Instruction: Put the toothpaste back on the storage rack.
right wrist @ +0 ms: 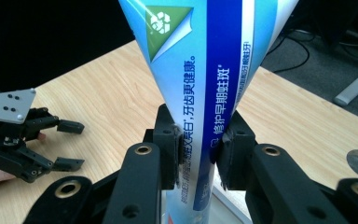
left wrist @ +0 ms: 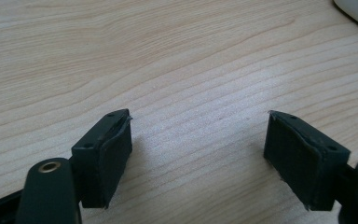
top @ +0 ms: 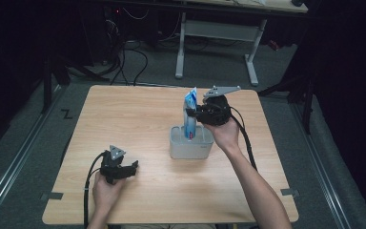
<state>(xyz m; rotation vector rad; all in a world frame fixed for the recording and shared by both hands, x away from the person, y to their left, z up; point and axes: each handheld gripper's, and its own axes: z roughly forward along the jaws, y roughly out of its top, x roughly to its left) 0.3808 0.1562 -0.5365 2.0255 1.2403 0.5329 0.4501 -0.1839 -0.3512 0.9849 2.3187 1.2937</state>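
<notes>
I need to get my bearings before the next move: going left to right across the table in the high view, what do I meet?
Left tool, jaws open and resting on the table → grey holder with the toothpaste tube standing in it → right tool, shut on the tube.

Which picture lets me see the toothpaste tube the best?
The right gripper view: the toothpaste tube is close up, its printing readable, with the right gripper shut on it. The high view shows the tube small, standing upright in the white holder. The left gripper view shows bare table between the left gripper's open jaws.
</notes>
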